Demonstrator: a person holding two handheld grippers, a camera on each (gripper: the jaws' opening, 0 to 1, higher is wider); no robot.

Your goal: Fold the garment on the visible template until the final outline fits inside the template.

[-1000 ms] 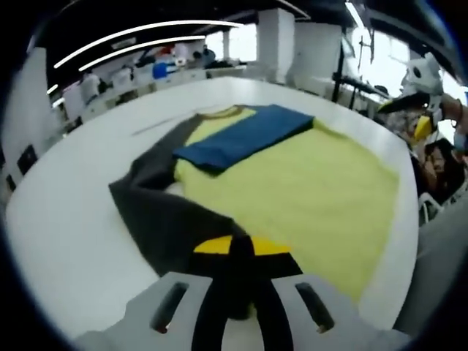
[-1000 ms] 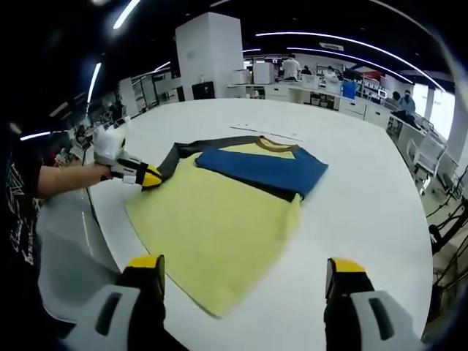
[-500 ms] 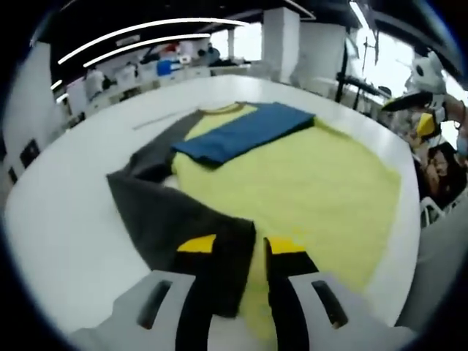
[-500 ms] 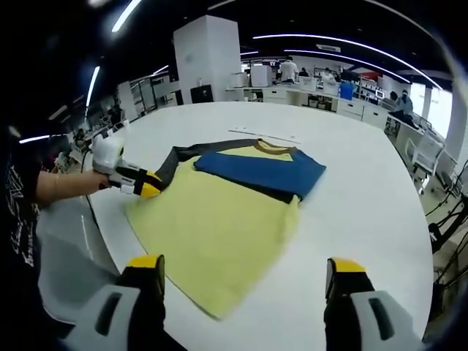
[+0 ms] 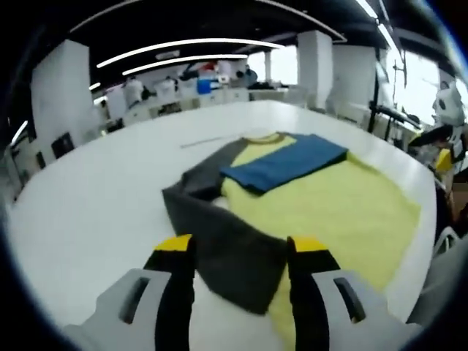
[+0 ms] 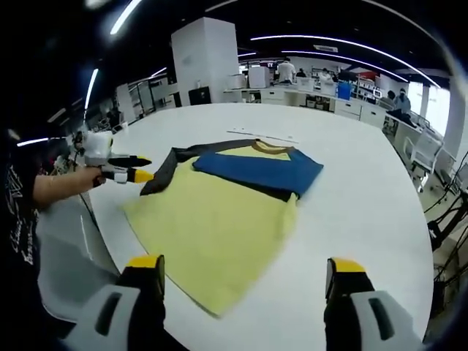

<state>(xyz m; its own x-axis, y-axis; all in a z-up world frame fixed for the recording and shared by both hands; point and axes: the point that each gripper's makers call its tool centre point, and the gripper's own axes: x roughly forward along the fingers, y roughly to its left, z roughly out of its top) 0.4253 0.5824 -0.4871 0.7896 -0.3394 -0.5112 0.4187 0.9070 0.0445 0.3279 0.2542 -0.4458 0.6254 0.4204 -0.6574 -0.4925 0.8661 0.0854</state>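
Released, dark sleeve (image 5: 219, 248) leaves left gripper (image 5: 240, 252) open.

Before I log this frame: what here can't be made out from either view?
- Template outline: in both views the garment and white table show no clear marking.
- Garment underside: hidden by the folded blue sleeve and grey sleeve.
- Left claw opening: small in the right gripper view.
- Background benches: too small, blurred.

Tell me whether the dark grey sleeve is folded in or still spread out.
Spread out: the dark grey sleeve lies flat on the white table beside the yellow body, unlike the blue sleeve, which lies folded across the chest.
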